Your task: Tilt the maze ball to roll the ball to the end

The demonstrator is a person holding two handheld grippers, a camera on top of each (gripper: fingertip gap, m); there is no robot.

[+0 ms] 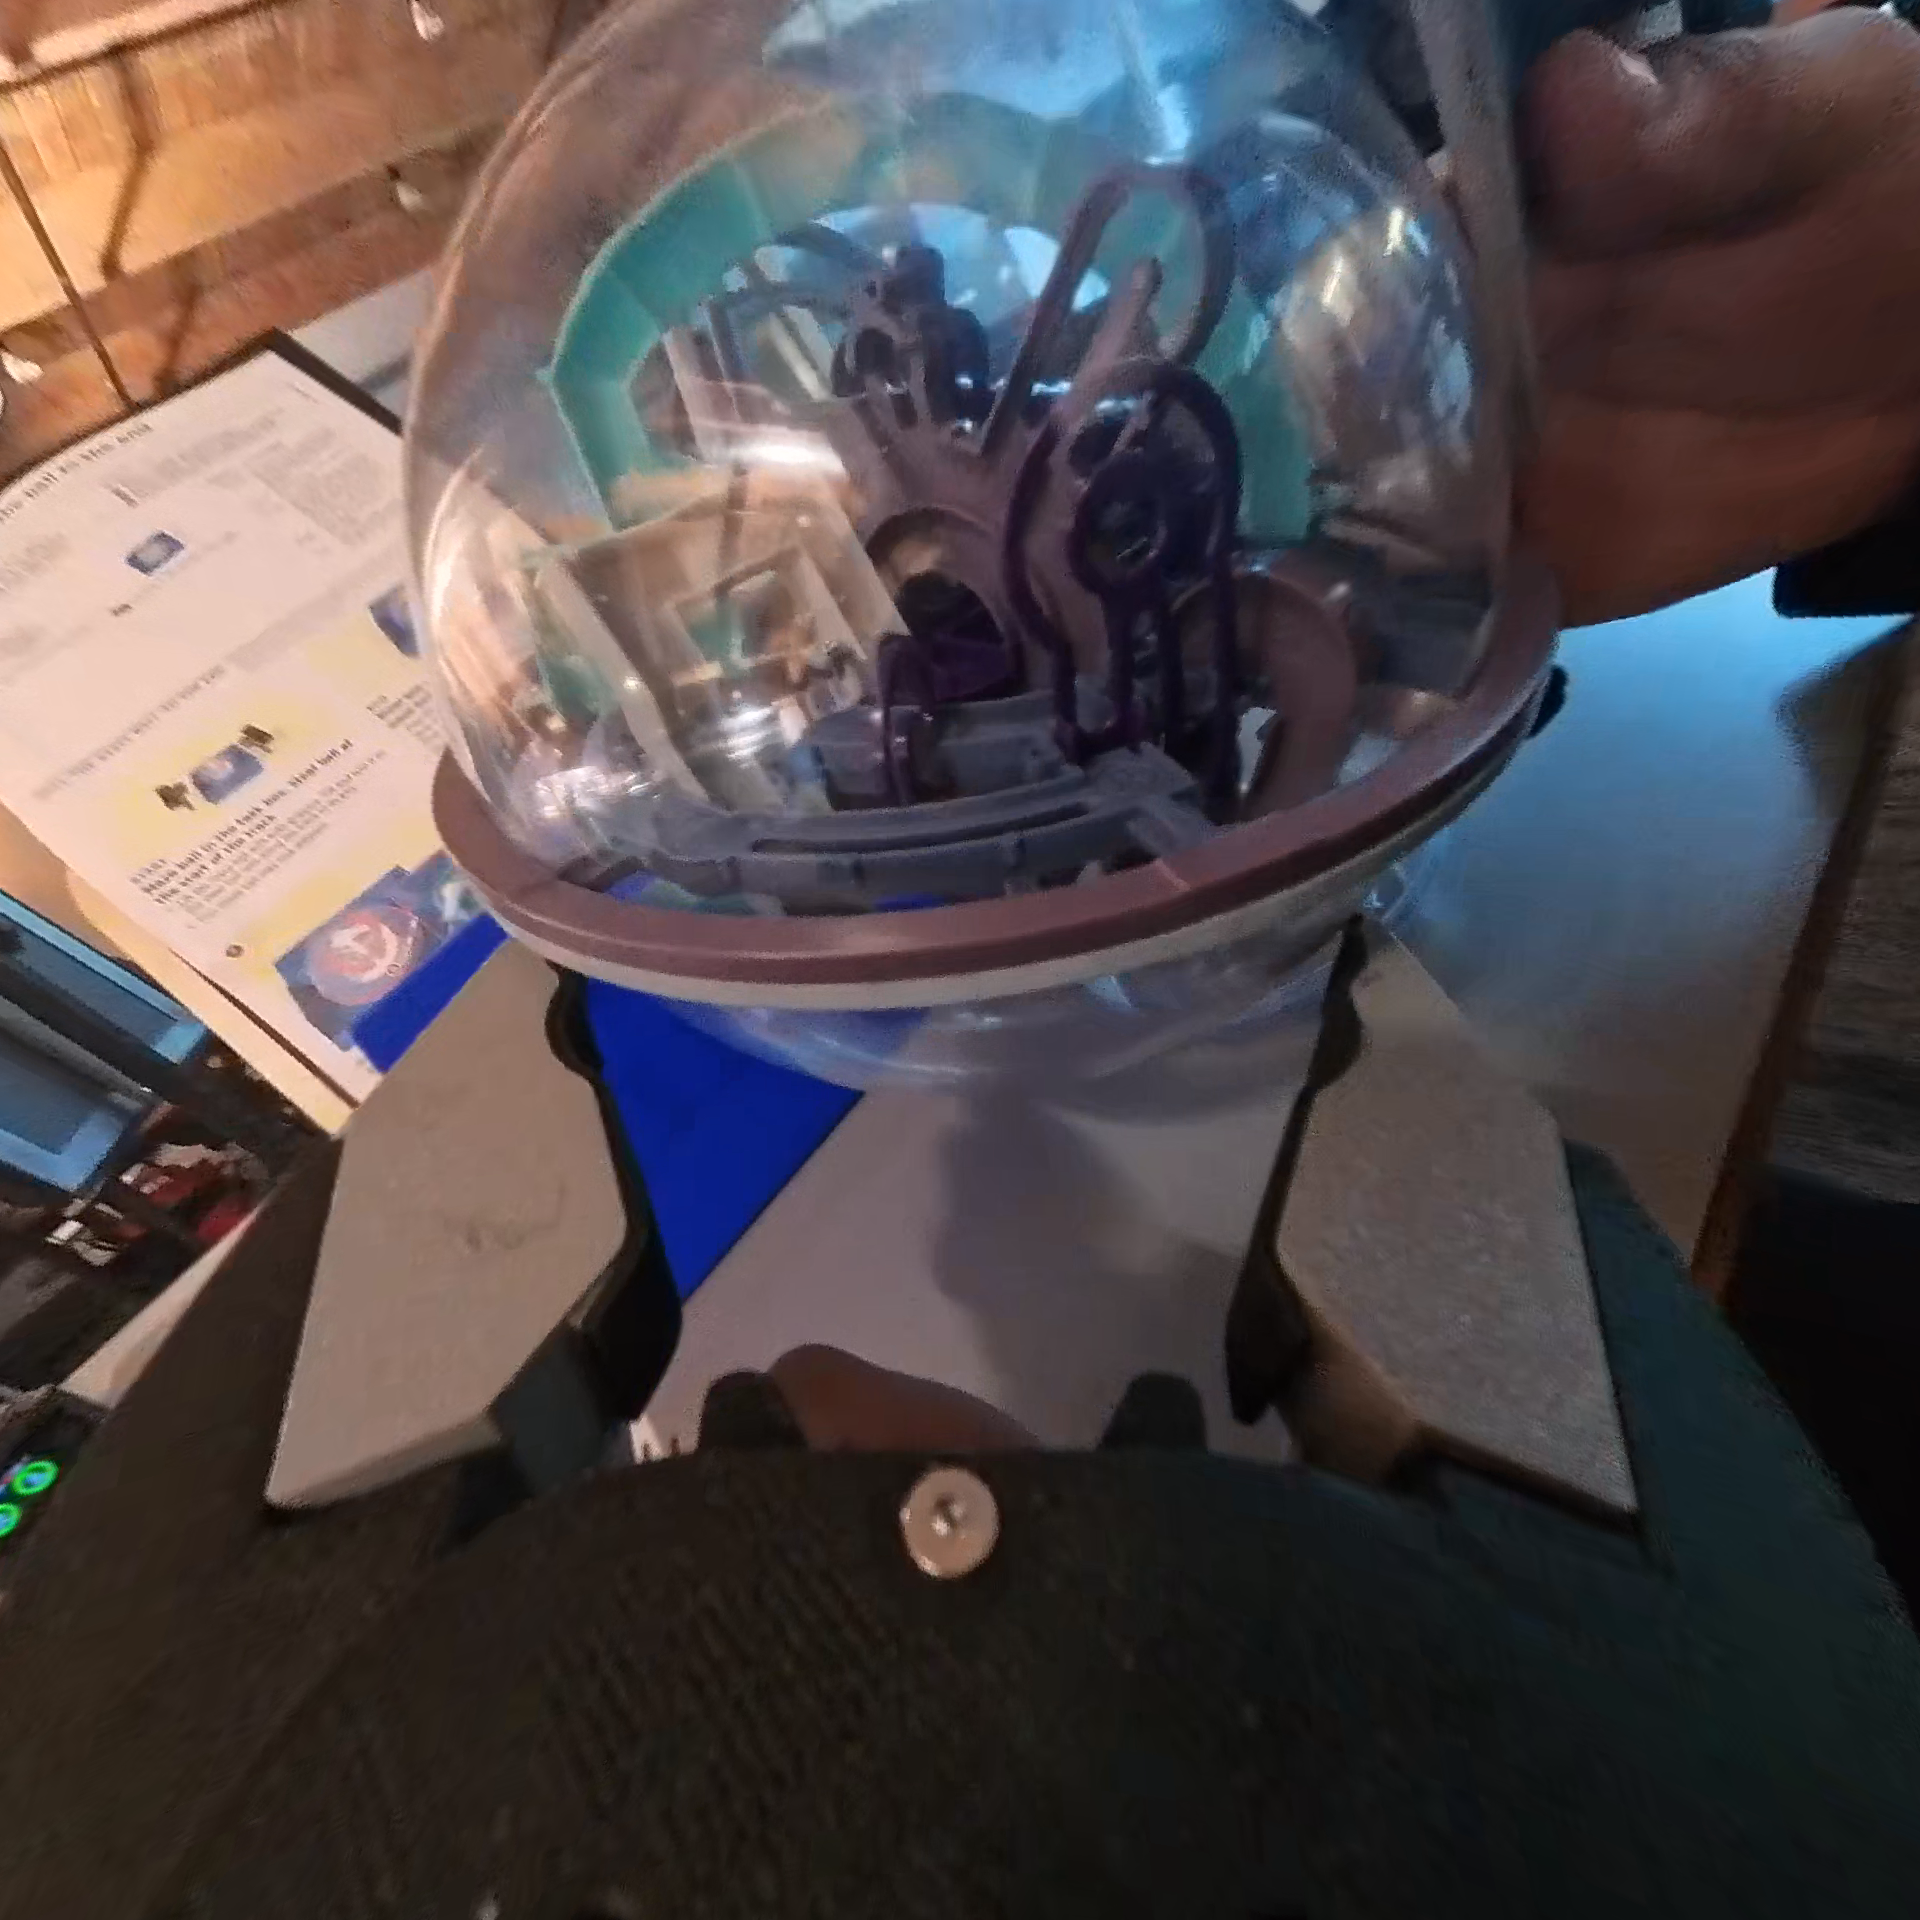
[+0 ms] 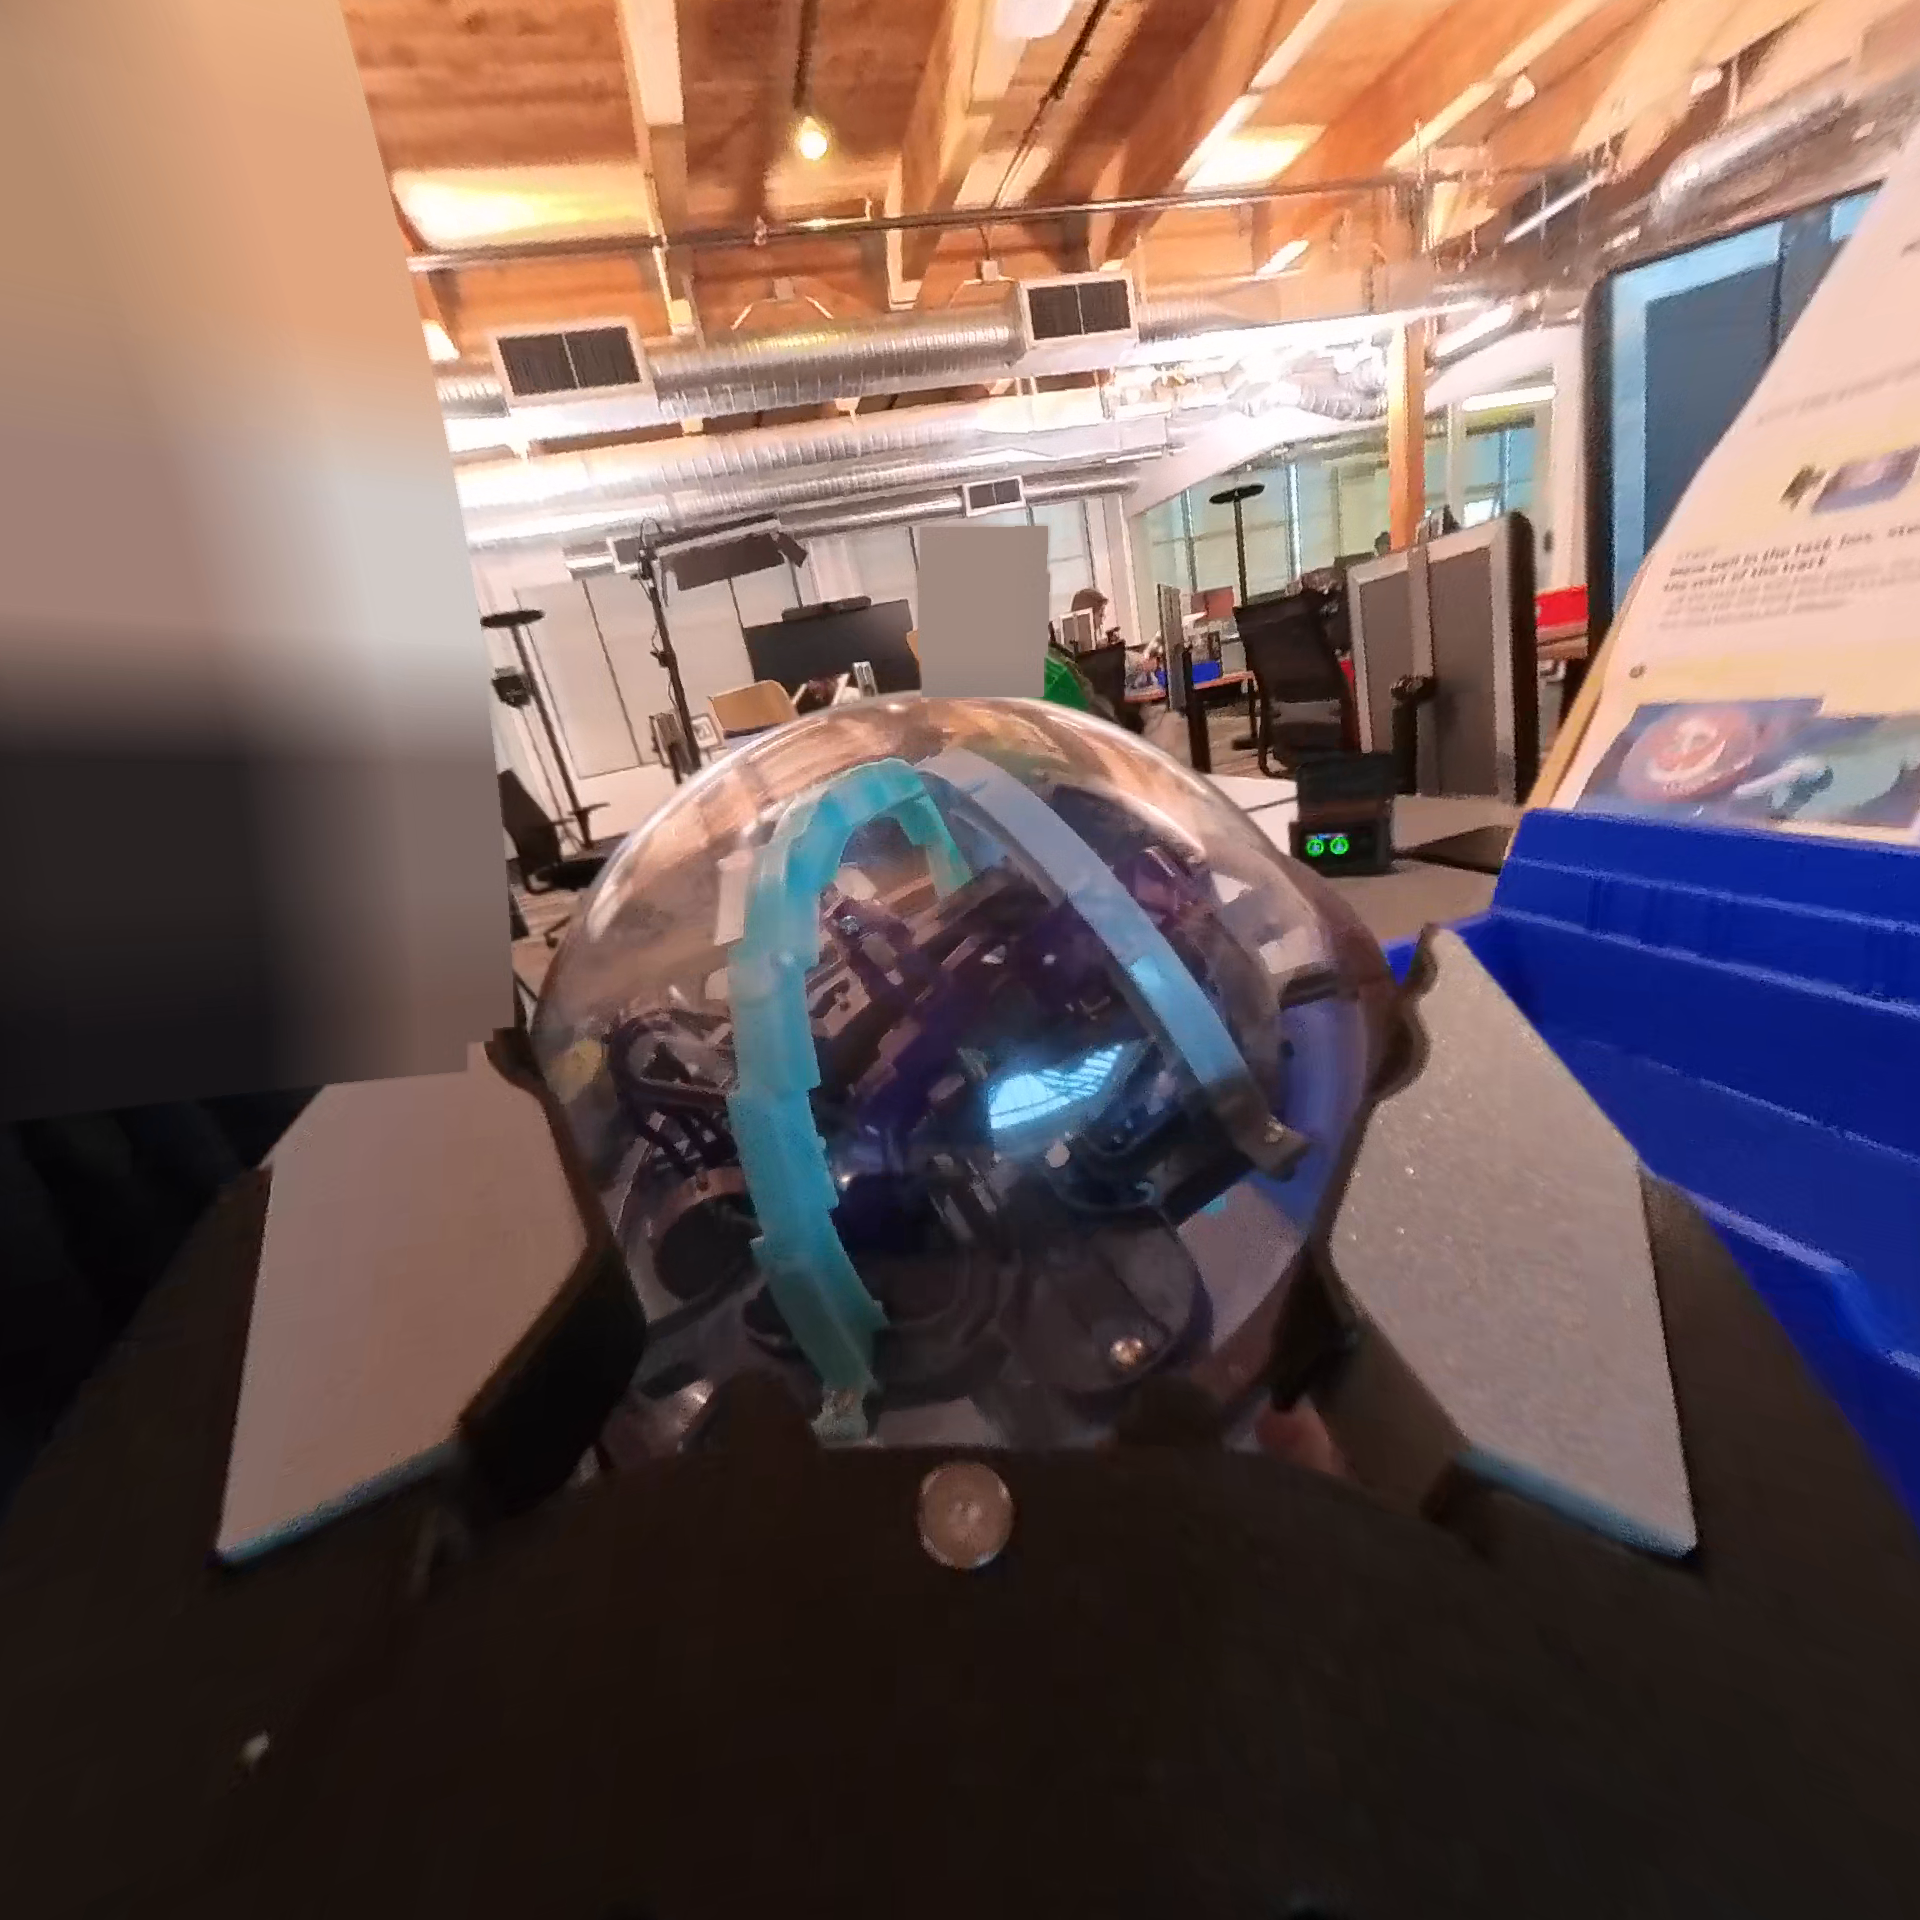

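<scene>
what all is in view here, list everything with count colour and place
maze ball: one, clear sphere with teal, purple and grey tracks, between both grippers' fingers
blue bin: one, blue, right of the ball in the right wrist view
instruction sheet: one, white and yellow, left of the ball
small device: one, black with green lights, on the table behind
left gripper: black and grey, cradling the ball
right gripper: black and grey, around the ball
hand: one, upper right

I cannot find the little ball inside the maze ball [image 1: 966, 499]; the tracks hide it. The top of the maze ball is cut off in my left view. My left tongs' [image 1: 956, 997] tips are hidden under it. The sheet [image 1: 208, 665] is blurry.
</scene>
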